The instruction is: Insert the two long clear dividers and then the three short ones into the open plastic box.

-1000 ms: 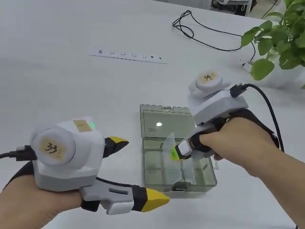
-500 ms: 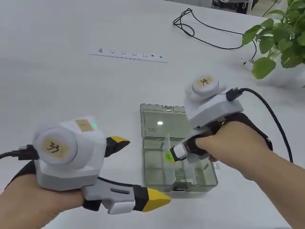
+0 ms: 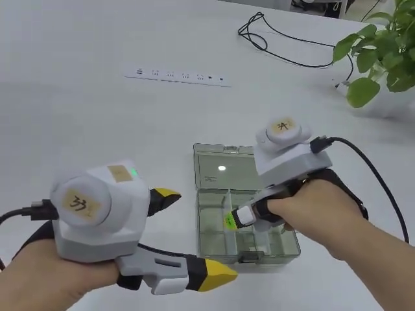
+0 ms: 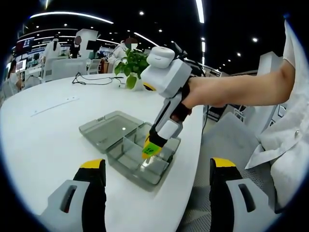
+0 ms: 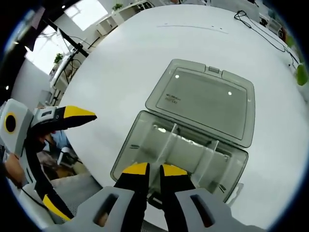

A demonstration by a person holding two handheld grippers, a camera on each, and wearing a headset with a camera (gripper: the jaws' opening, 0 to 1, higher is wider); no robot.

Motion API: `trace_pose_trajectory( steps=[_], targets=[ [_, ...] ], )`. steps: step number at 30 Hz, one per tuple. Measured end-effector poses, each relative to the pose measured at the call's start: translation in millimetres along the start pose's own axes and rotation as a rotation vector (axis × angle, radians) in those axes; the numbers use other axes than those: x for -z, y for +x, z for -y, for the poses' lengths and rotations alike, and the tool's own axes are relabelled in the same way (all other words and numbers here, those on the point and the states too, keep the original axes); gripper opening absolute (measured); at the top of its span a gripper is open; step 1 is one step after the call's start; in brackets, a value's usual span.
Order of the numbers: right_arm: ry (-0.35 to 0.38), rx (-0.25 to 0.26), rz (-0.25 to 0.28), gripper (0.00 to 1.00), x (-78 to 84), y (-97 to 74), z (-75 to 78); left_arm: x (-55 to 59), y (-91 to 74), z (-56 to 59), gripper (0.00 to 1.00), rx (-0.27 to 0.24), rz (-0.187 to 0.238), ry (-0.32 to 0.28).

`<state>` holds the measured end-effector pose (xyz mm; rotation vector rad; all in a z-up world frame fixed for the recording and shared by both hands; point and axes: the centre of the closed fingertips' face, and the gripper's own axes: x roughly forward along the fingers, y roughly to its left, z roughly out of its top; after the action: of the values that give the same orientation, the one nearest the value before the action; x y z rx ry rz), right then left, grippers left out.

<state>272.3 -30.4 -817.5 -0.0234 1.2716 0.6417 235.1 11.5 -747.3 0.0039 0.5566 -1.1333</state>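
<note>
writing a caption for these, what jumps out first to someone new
The right gripper, its jaws pinched on a clear divider, tips down into the open box at the middle of the white table. The left gripper hovers open at the near left.

Bright, even overhead light leaves the white surface [image 3: 78, 129] nearly shadowless in the head view. In the left gripper view ceiling strip lights [image 4: 199, 14] glow against a dark ceiling. Small glints sit on the box lid [image 5: 203, 99]. Both gripper views bend strongly at their edges.
</note>
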Motion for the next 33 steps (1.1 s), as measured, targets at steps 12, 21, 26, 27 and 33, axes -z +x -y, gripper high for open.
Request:
trace_pose_trajectory(
  steps=[12,21,26,27,33],
  targets=[
    [0.014,-0.075,0.068,0.14,-2.4,-5.9,-5.0,-0.4,-1.0,2.7,0.90,-0.021,-0.010,-0.010],
    [0.009,-0.117,0.150,0.18,-15.5,-24.1,-7.1,0.2,-5.0,4.5,0.90,-0.047,-0.015,-0.019],
    [0.029,-0.164,0.212,0.21,-24.2,-39.5,-11.8,-3.4,-9.6,5.5,0.90,-0.067,-0.012,-0.020],
    [0.031,-0.182,0.231,0.22,-26.3,-41.4,-11.5,-4.6,-10.6,5.9,0.90,-0.073,-0.009,-0.022],
    [0.043,-0.234,0.288,0.26,-30.0,-59.5,-15.9,-8.9,-14.7,9.5,0.91,-0.101,-0.002,-0.028]
  ],
)
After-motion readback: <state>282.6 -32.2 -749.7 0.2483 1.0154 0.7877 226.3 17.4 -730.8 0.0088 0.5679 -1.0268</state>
